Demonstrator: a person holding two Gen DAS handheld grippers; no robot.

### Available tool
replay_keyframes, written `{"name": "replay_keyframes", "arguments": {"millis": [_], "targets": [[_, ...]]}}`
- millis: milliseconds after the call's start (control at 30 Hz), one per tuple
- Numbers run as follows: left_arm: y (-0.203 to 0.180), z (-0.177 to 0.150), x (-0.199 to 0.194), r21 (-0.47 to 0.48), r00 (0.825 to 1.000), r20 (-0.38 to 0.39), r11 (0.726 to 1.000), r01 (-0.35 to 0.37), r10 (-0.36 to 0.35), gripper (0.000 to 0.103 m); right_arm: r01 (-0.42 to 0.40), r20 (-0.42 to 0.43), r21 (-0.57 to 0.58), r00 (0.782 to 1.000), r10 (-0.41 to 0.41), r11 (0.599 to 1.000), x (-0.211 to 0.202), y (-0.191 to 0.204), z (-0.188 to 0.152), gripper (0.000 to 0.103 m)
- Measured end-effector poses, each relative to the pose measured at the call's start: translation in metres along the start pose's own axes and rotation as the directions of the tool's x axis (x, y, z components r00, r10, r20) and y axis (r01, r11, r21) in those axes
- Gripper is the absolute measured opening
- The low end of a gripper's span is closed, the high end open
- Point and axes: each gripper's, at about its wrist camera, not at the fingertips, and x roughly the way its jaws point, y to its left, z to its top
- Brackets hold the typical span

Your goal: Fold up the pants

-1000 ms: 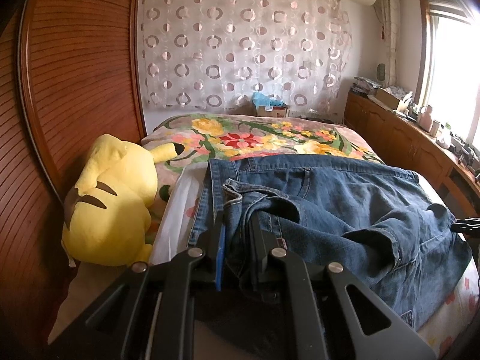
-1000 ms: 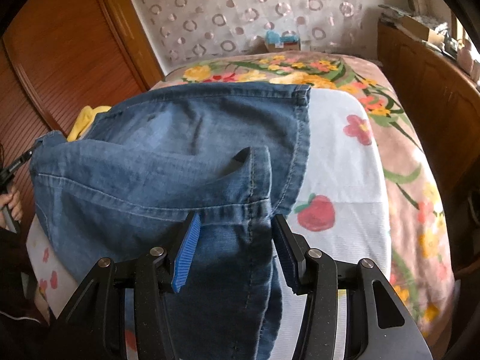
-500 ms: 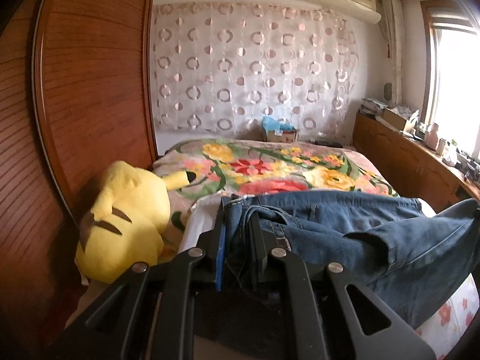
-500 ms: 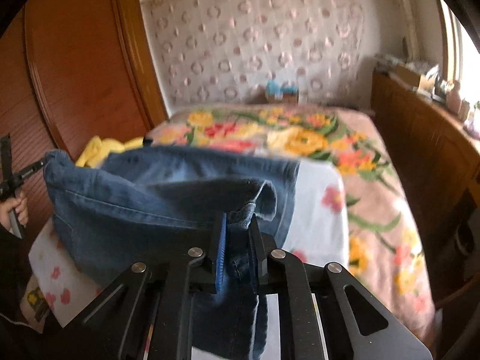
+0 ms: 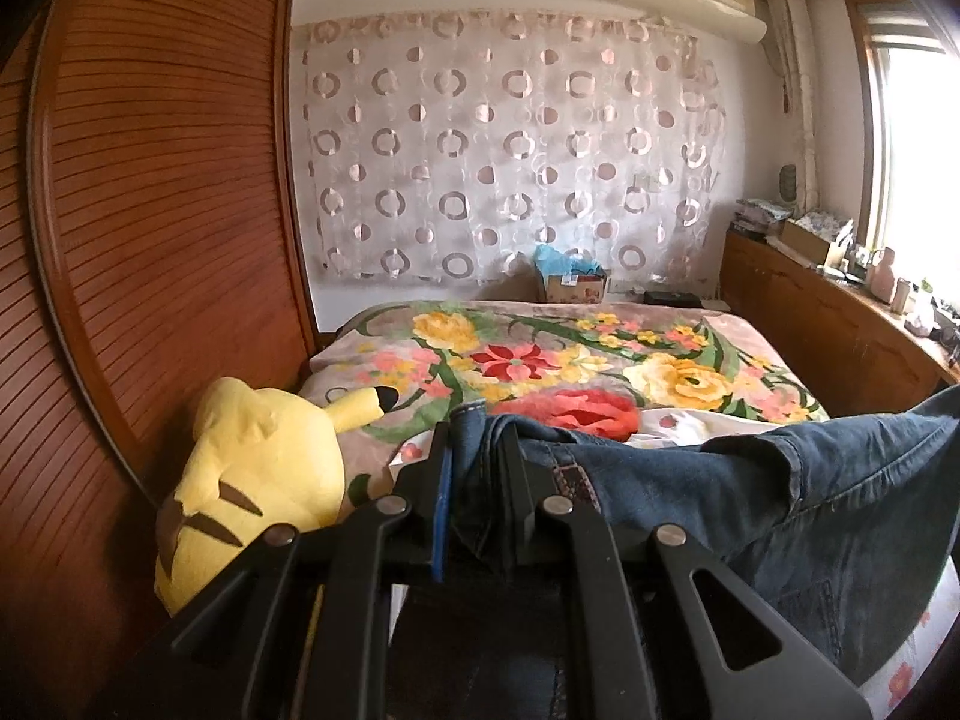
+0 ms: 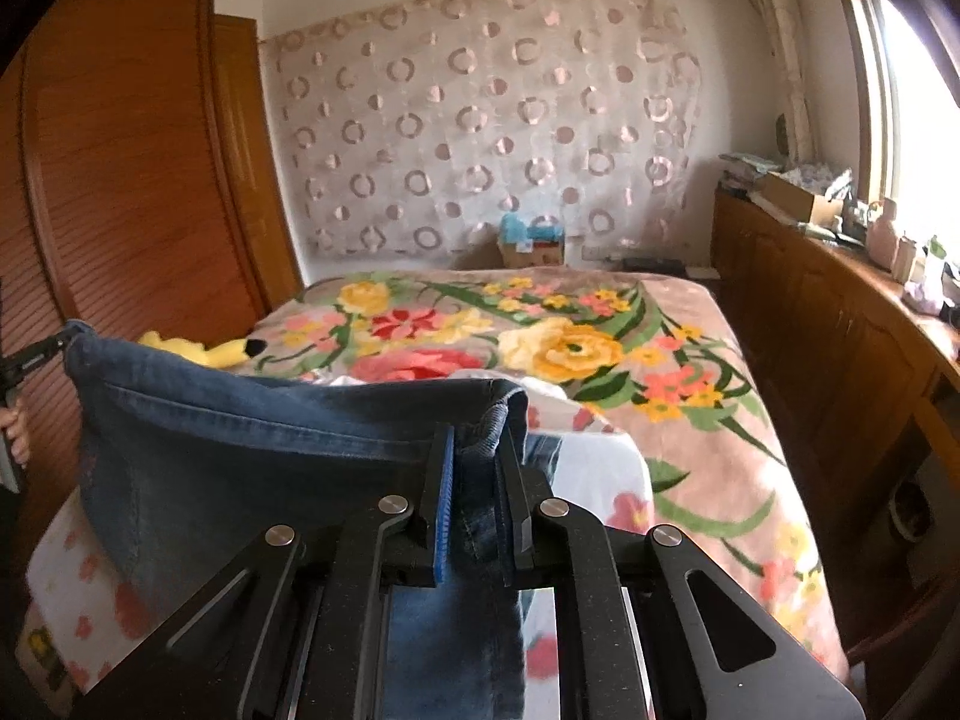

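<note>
Blue denim pants [image 5: 750,492] hang stretched above the bed between both grippers. My left gripper [image 5: 477,450] is shut on one corner of the denim edge, at the bottom middle of the left wrist view. My right gripper [image 6: 477,450] is shut on the other corner of the pants [image 6: 252,456], whose edge runs taut to the left. There the left gripper [image 6: 45,354] shows small at the frame edge, with a hand [image 6: 15,426] on its grip. The lower part of the pants drops out of sight under the grippers.
A floral blanket [image 5: 570,354] covers the bed, with a white flowered sheet [image 6: 594,468] nearer me. A yellow plush toy [image 5: 258,480] lies by the wooden wardrobe [image 5: 150,240] on the left. A wooden sideboard [image 6: 840,324] with clutter runs along the right under the window.
My right gripper closed on the denim corner. Both grippers then rose, lifting the pants off the bed so the edge hangs taut between them.
</note>
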Motion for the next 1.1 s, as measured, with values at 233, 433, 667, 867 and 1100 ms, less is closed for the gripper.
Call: {"name": "replay_keyframes", "arguments": {"millis": [233,433,667,867,1100], "targets": [[-0.006,0.003,0.047,0.021,0.999,-0.053,1.0,-0.01,0.011,0.011,0.051,-0.011,-0.021,0.999,-0.051,0.998,0.051,-0.006,0.016,0.009],[-0.012,0.0,0.084,0.032,0.992,-0.126,0.999,0.001,0.003,0.014,0.095,-0.055,-0.039,0.994,-0.097,0.995,0.1,-0.013,0.018,0.009],[-0.018,-0.024,0.095,0.109,0.971,-0.239,0.994,0.028,-0.001,0.036,0.126,-0.146,-0.035,0.981,-0.13,0.991,0.137,-0.018,-0.003,0.028],[-0.009,-0.035,0.073,0.09,0.961,-0.268,0.992,0.093,-0.066,0.045,0.114,-0.151,-0.017,0.982,-0.115,0.993,0.126,-0.018,-0.006,0.049],[-0.006,-0.032,0.053,0.068,0.963,-0.244,0.989,0.134,-0.114,0.055,0.093,-0.143,-0.012,0.985,-0.093,0.996,0.095,-0.013,-0.007,0.052]]}}
